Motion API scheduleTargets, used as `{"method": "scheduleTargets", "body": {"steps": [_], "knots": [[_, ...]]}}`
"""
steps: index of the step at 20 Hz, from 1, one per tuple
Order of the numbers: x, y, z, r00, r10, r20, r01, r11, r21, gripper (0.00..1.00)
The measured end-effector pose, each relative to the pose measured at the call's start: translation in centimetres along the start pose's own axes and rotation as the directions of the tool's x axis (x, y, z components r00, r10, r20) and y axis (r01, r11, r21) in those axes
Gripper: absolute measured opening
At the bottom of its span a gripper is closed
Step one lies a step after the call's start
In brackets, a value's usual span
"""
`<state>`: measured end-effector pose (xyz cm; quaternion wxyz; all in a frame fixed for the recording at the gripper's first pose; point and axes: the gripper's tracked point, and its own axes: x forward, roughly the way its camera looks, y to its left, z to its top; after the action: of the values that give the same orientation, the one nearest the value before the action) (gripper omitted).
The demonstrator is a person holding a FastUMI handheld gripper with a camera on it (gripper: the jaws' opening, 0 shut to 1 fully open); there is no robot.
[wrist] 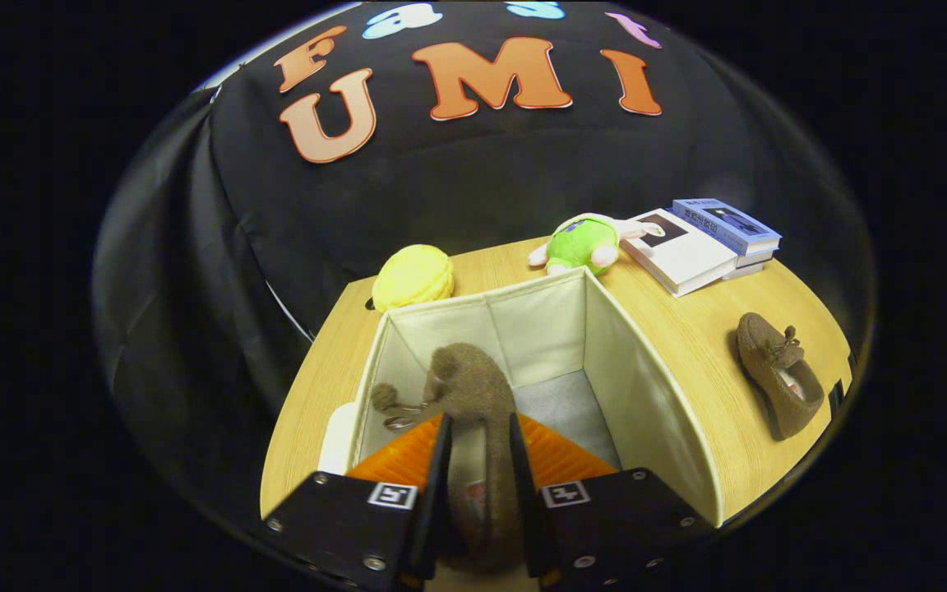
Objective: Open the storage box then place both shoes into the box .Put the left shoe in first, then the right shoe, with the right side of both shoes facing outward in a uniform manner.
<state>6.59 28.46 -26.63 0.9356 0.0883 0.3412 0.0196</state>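
Gripper view: gripper point(480, 460) clamped on the first brown shoe point(473, 386), held over the open storage box point(646, 395); next, lowering and release, then the second shoe point(778, 374) on the table point(687, 321).

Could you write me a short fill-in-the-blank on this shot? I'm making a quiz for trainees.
1. The gripper is shut on a brown ____.
2. That shoe hangs over the open ____.
3. The other shoe lies on the ____ beside the box.
4. Beyond the box, next to the books, lies a ____ plush toy.

Missing words: shoe; box; table; green
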Motion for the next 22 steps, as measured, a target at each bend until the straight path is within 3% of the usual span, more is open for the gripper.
{"method": "scheduleTargets", "body": {"steps": [3,14,22], "knots": [[-0.8,0.0,0.5,1.000,0.006,0.018,-0.006,1.000,-0.013,0.98],[-6.0,-3.2,4.3,0.984,0.088,0.153,-0.068,0.988,-0.136,0.99],[-7.7,-15.3,7.1,0.970,-0.009,0.242,0.039,0.992,-0.119,0.99]]}}
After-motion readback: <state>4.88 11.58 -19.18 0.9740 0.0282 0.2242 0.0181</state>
